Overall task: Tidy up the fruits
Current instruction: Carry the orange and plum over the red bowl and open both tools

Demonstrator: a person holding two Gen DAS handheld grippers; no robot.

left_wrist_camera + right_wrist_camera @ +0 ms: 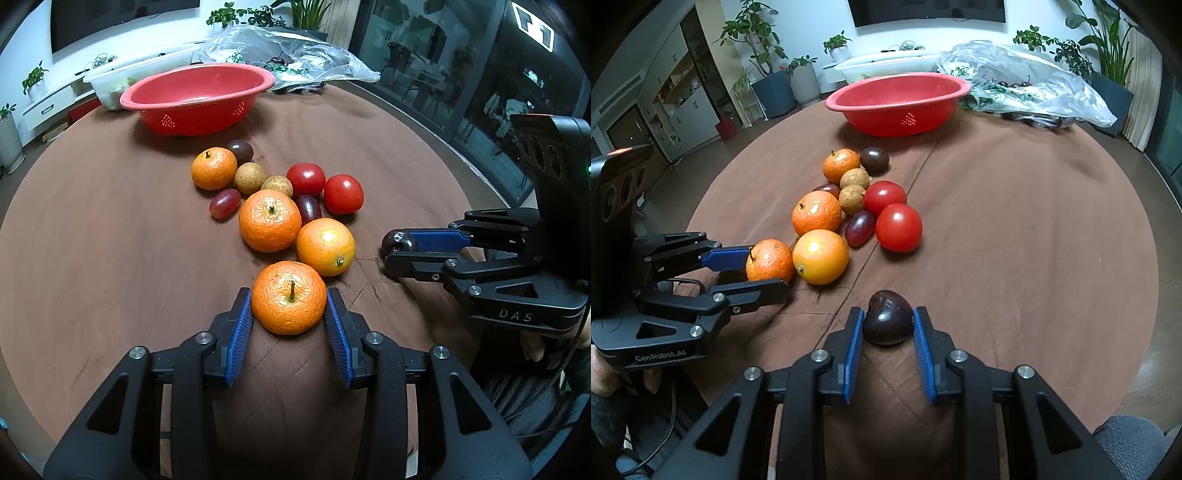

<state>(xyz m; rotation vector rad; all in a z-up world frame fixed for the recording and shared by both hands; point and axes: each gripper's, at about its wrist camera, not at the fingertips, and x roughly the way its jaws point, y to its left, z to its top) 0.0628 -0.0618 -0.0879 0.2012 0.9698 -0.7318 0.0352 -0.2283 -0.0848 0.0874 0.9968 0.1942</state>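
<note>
Two fruits are gripped for transfer: a tangerine (288, 297) is pinched in the left gripper (289, 314), a cherry (887, 317) in the right gripper (888, 325). The colander (199, 98) is placed empty at twelve o'clock, presumably to receive them.

Both wrist cameras look steeply down, close, sharing the fruit pile (280, 206).
</note>
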